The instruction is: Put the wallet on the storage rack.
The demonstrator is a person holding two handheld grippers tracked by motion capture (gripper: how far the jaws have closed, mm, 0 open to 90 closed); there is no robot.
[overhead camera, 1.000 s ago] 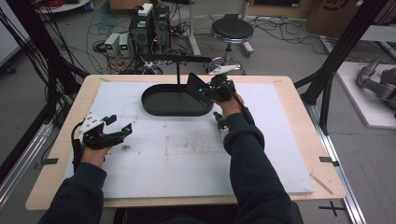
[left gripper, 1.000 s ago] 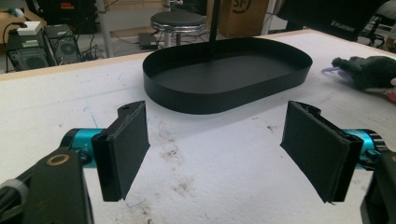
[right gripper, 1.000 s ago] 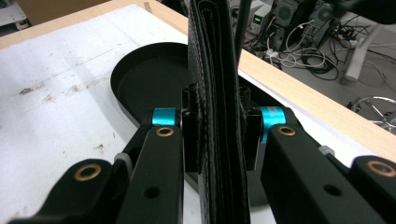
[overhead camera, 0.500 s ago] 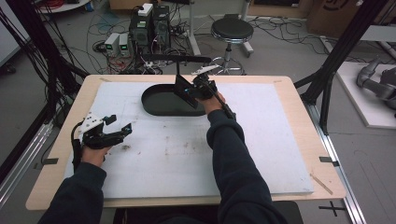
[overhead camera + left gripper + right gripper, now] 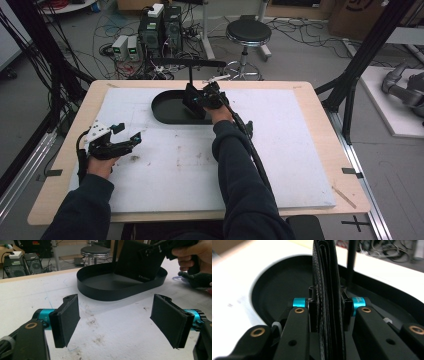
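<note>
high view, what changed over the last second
The right gripper, shut on a flat black wallet, moved left from the right end of the black oval tray to over its middle, beside the tray's upright post. The wallet was already held, and nothing was let go. The left gripper stayed open and in place near the left of the white mat, and the tray did not shift.
</note>
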